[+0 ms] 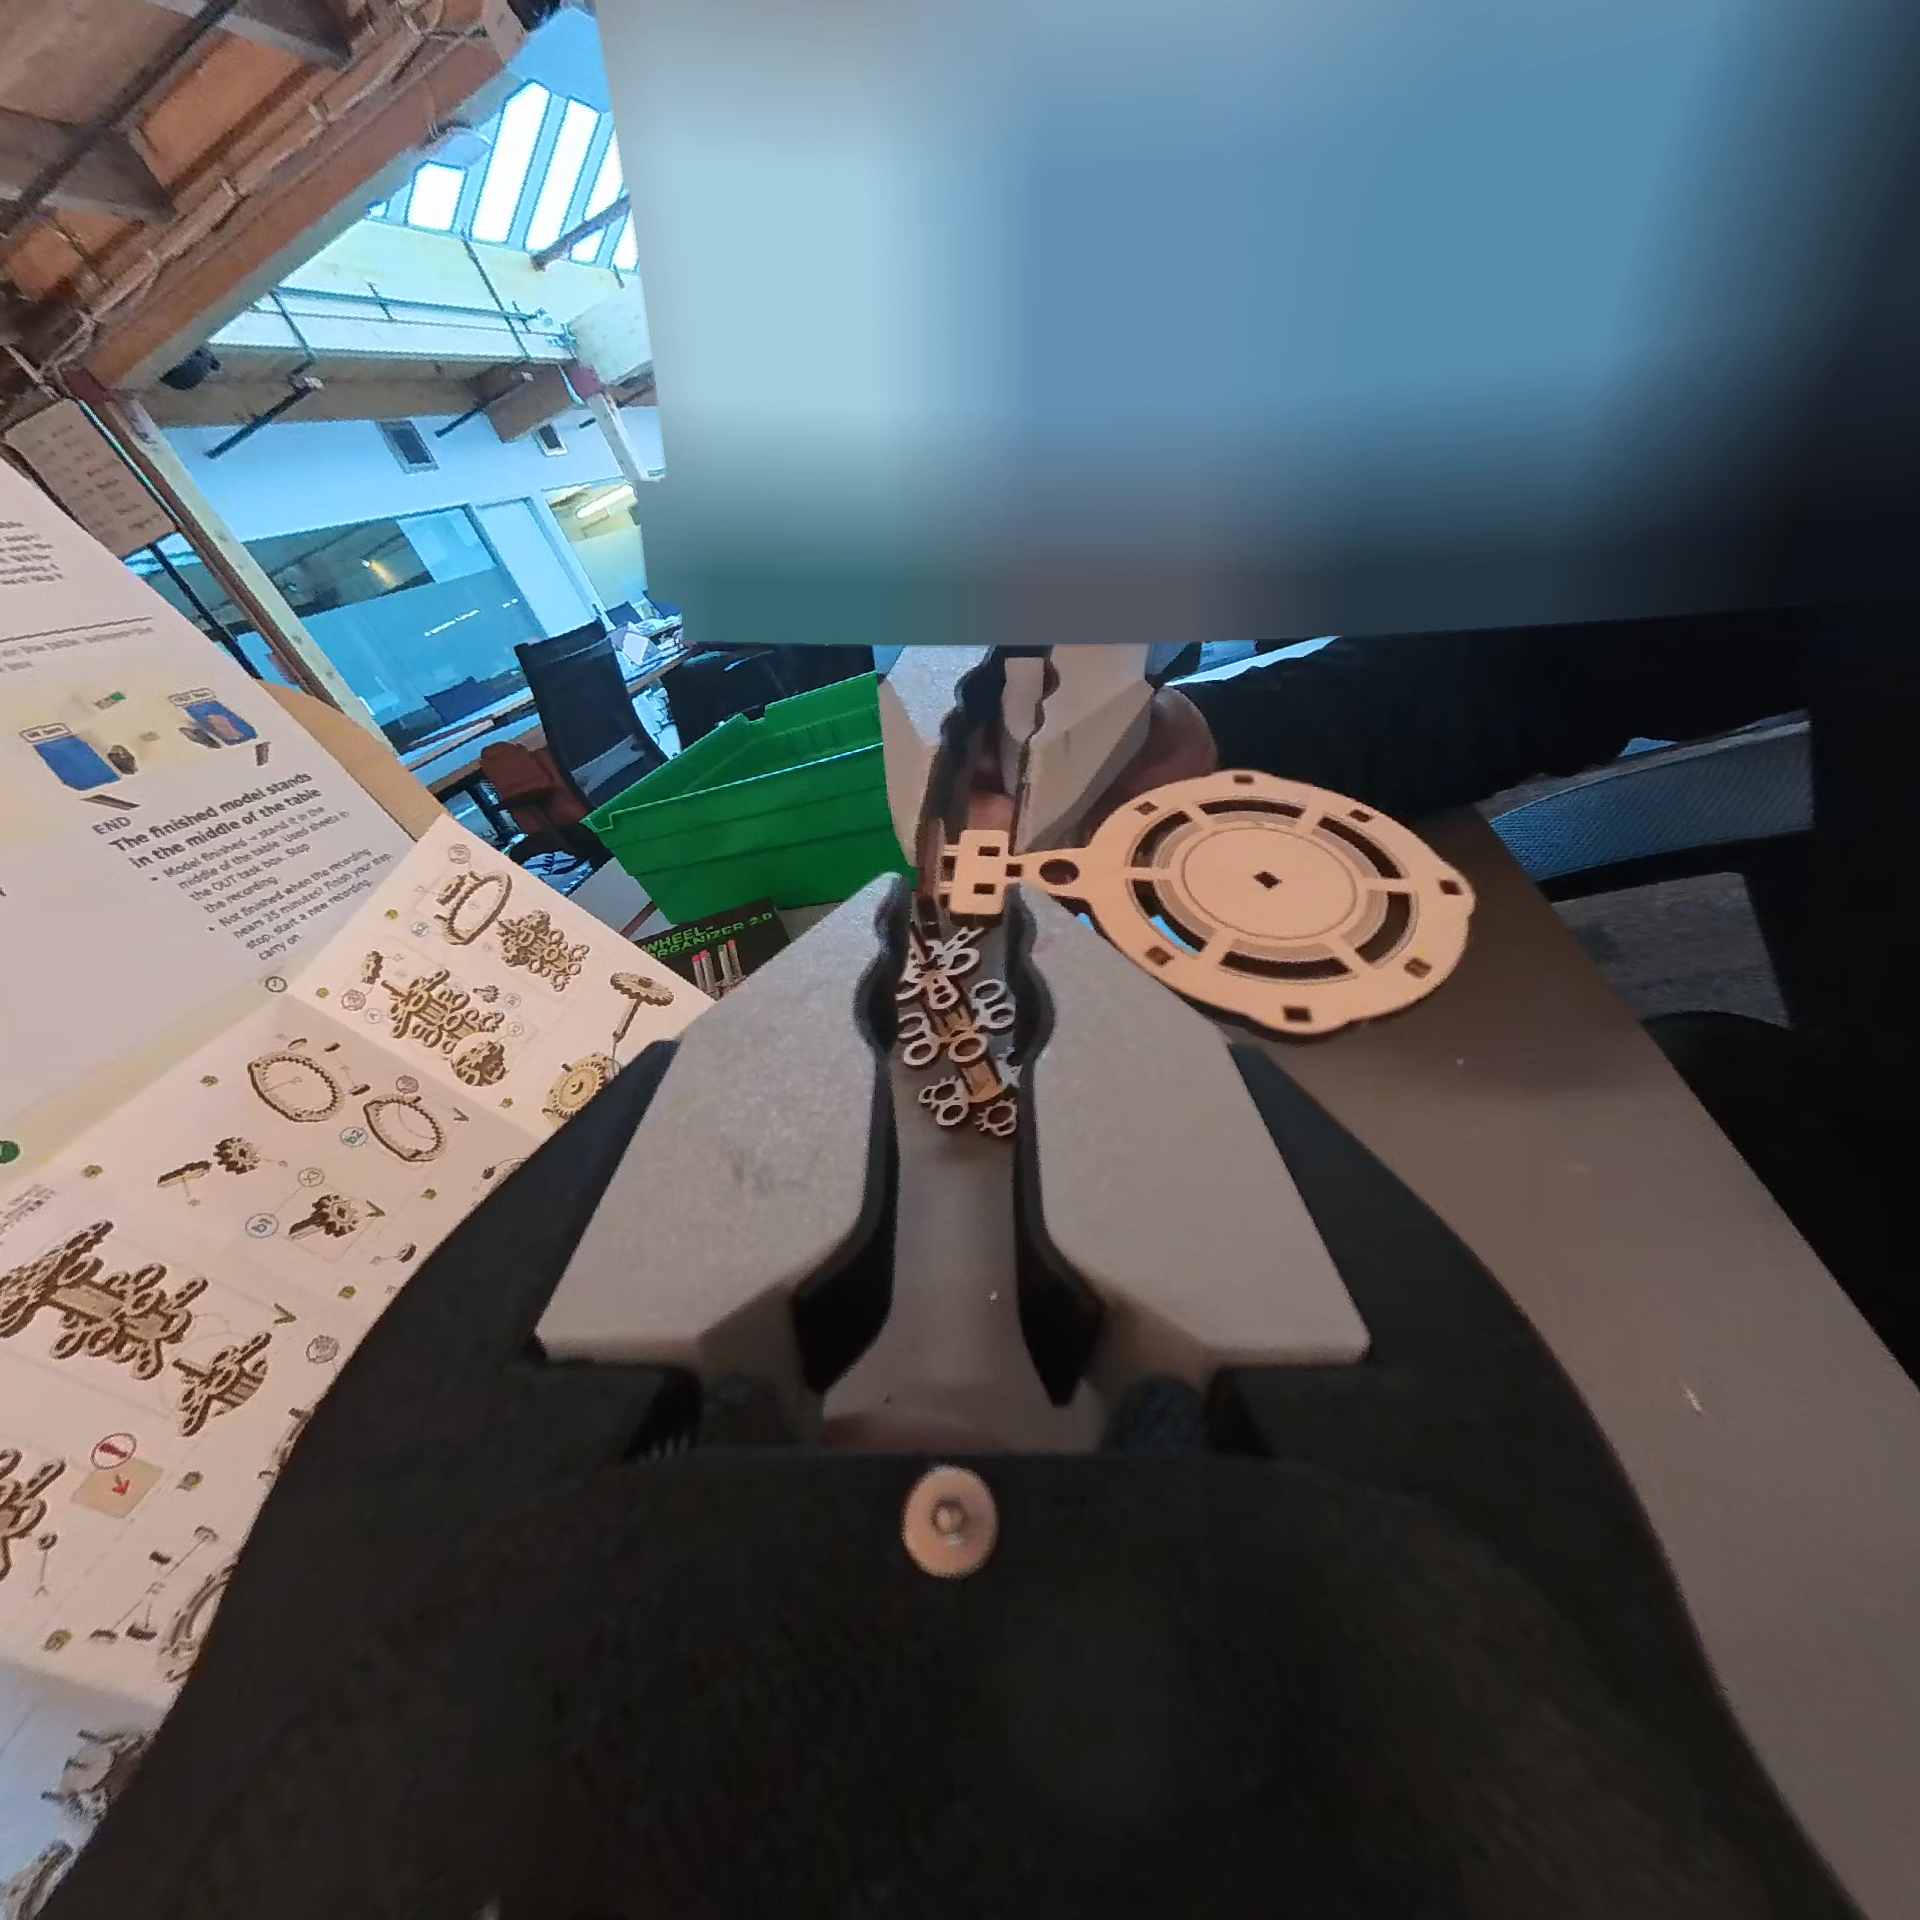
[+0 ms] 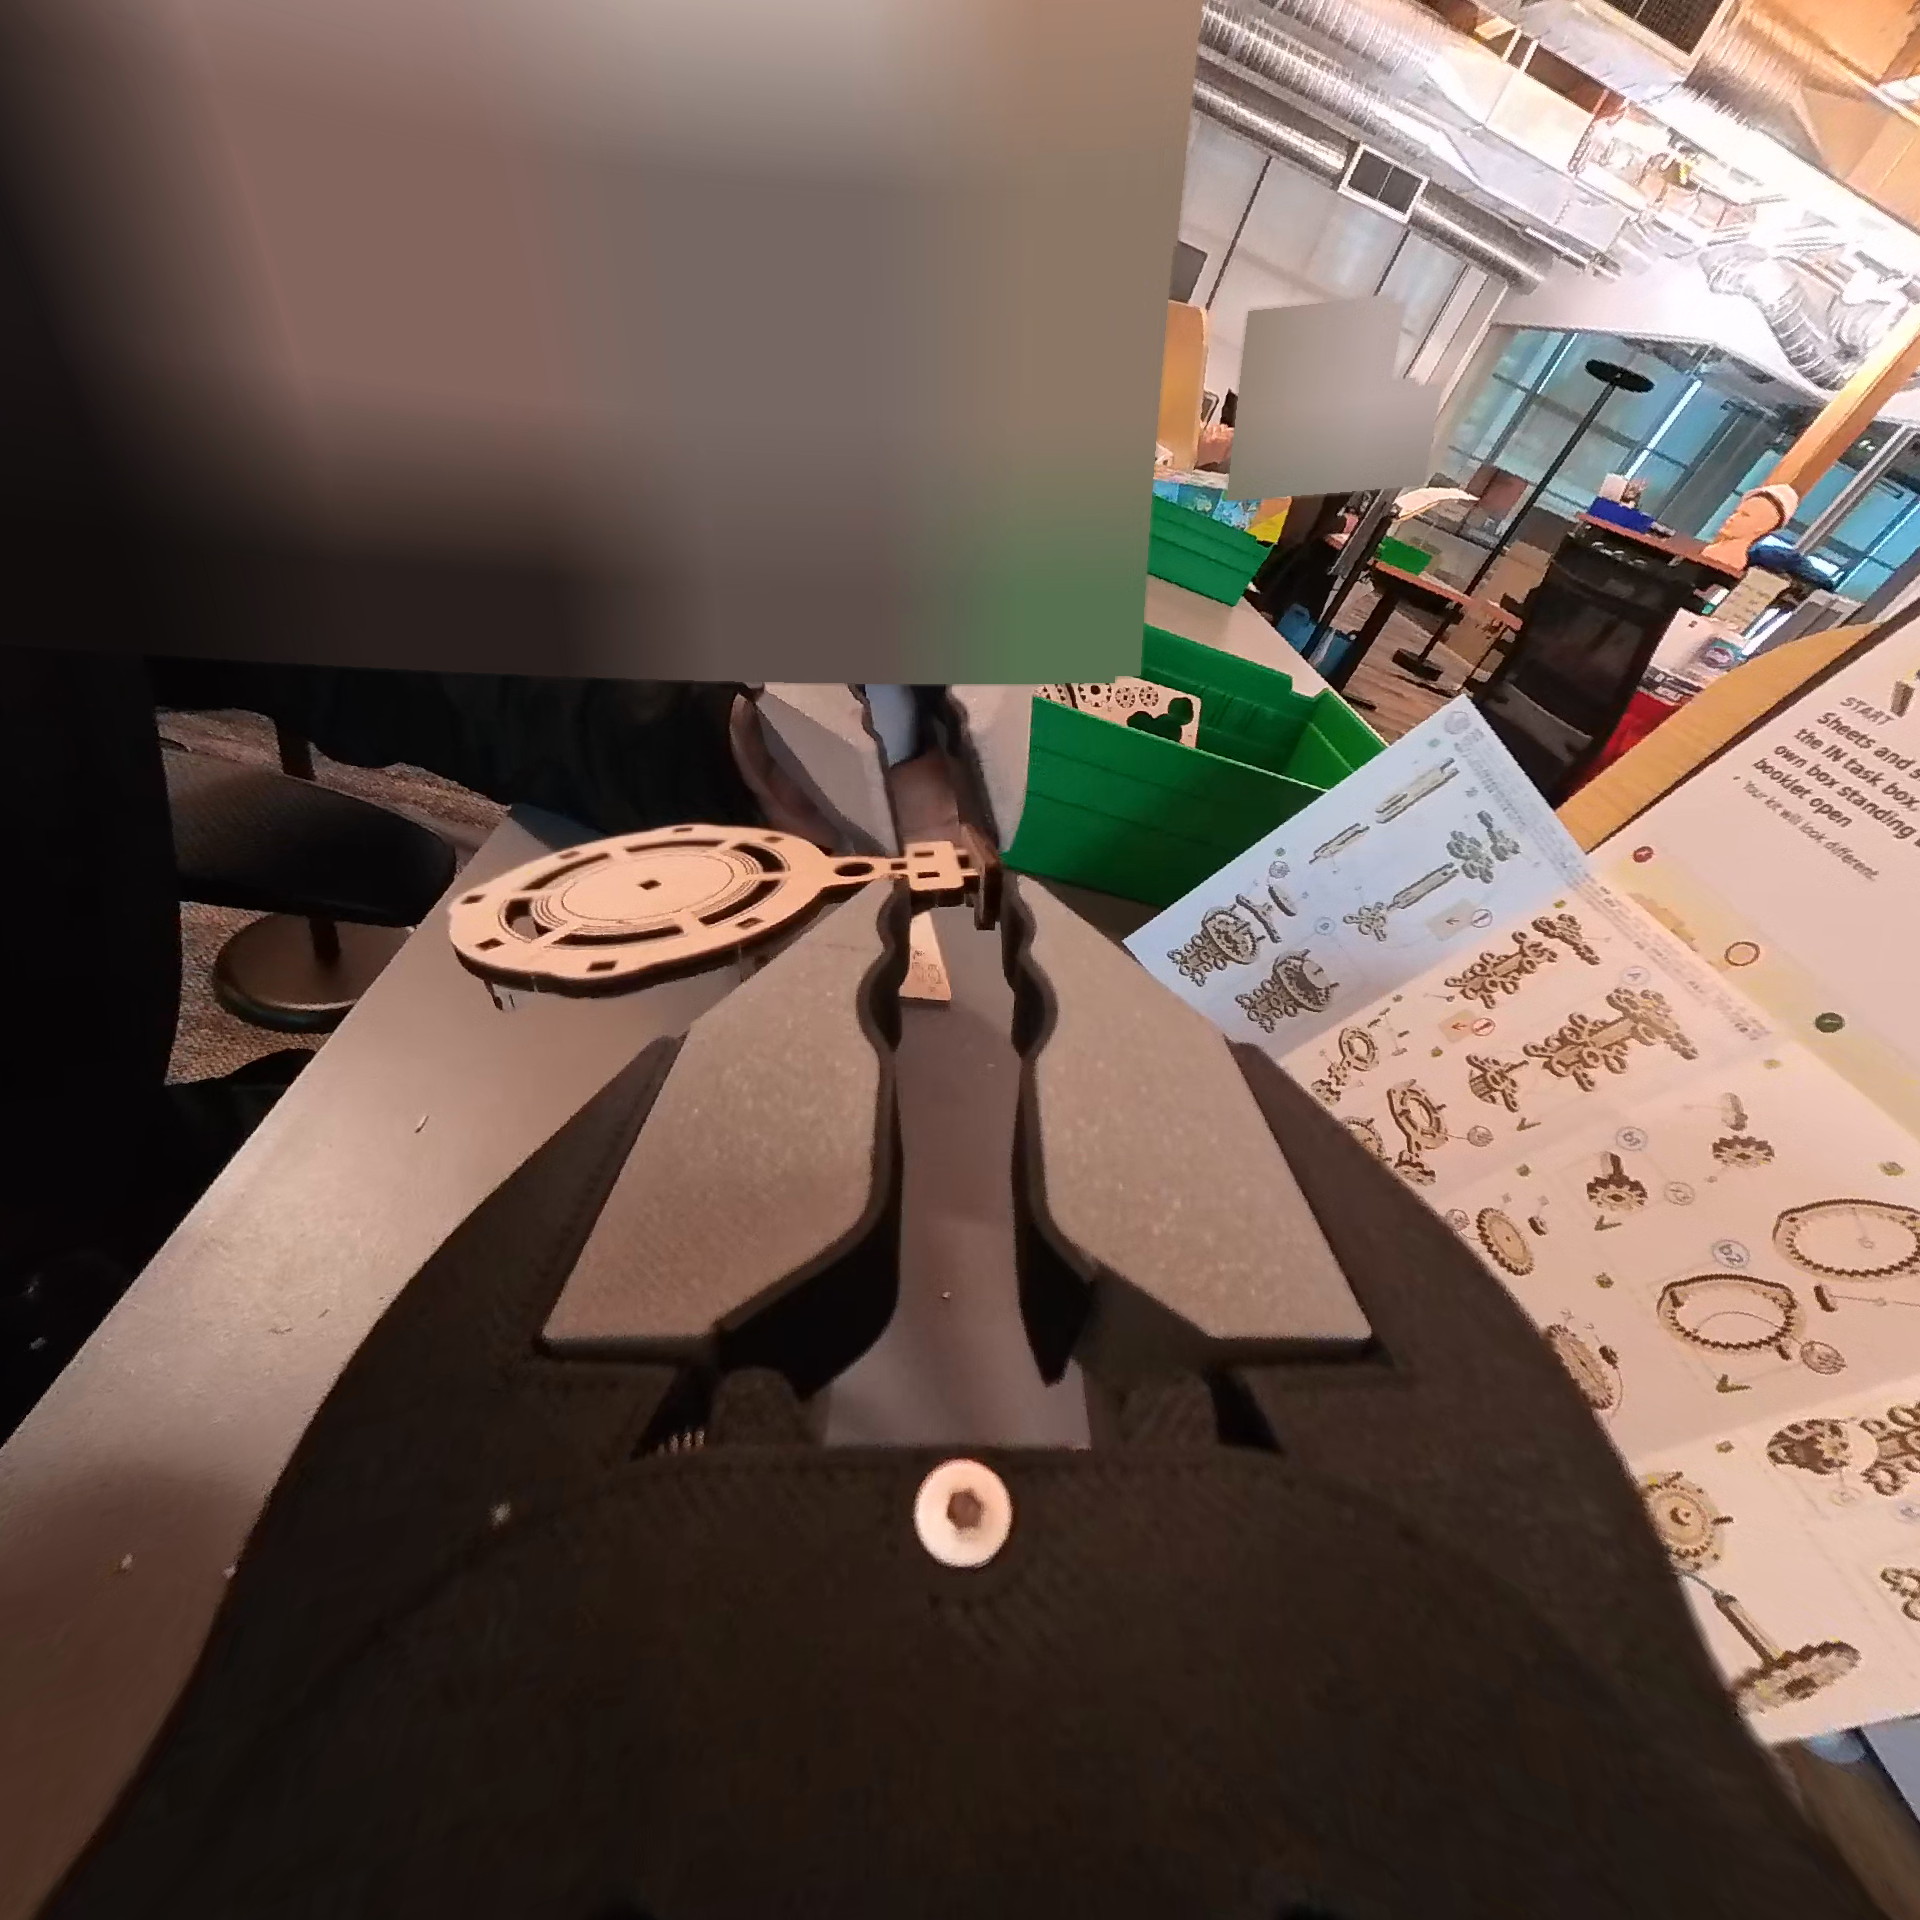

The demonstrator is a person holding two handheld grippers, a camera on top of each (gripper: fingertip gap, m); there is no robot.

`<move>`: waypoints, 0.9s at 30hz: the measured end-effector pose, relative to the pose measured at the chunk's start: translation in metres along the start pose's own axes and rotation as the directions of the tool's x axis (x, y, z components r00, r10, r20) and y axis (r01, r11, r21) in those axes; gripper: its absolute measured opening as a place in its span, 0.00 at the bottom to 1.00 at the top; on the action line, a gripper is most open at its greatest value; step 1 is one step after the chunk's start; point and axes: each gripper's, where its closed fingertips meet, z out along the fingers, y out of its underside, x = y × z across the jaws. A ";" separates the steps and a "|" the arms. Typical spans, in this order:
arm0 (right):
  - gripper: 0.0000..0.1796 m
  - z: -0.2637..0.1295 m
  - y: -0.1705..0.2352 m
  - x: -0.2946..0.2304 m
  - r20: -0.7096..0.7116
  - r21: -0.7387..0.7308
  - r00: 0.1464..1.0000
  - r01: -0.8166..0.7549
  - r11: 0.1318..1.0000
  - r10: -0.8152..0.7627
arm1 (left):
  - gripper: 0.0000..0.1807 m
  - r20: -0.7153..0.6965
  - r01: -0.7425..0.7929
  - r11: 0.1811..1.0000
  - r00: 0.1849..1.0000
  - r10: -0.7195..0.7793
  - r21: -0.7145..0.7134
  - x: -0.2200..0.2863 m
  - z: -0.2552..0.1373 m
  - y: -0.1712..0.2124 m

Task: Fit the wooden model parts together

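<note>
Left tool point(image 1: 956, 935): pinching the ornate wooden strip point(image 1: 956, 1023), frame centre | Right tool point(image 2: 951, 925): clamped on the tab of the round wooden disc point(image 2: 644, 899), held just above the worktop point(image 2: 208, 1299) | green bin point(image 2: 1164, 821) behind | instruction booklet point(image 2: 1558, 1091) at right

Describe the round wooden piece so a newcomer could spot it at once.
Start at the grey table and go to its far edge beside the green bin. The round wooden disc is there, with a tabbed arm toward both grippers; unlike the curly-edged part, it has ring-shaped slots.
</note>
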 end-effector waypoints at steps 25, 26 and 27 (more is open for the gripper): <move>0.07 -0.001 0.000 0.001 -0.003 0.010 1.000 -0.013 1.000 0.013 | 0.07 0.012 -0.016 1.000 1.000 0.016 -0.004 0.000 0.001 0.002; 0.07 -0.001 0.001 0.001 -0.002 0.008 1.000 -0.014 1.000 0.014 | 0.07 0.015 -0.023 1.000 1.000 0.023 -0.004 -0.001 0.001 0.002; 0.07 0.000 0.001 0.000 0.000 0.004 1.000 -0.011 1.000 0.011 | 0.07 0.013 -0.030 1.000 0.999 0.030 -0.001 0.000 0.000 0.001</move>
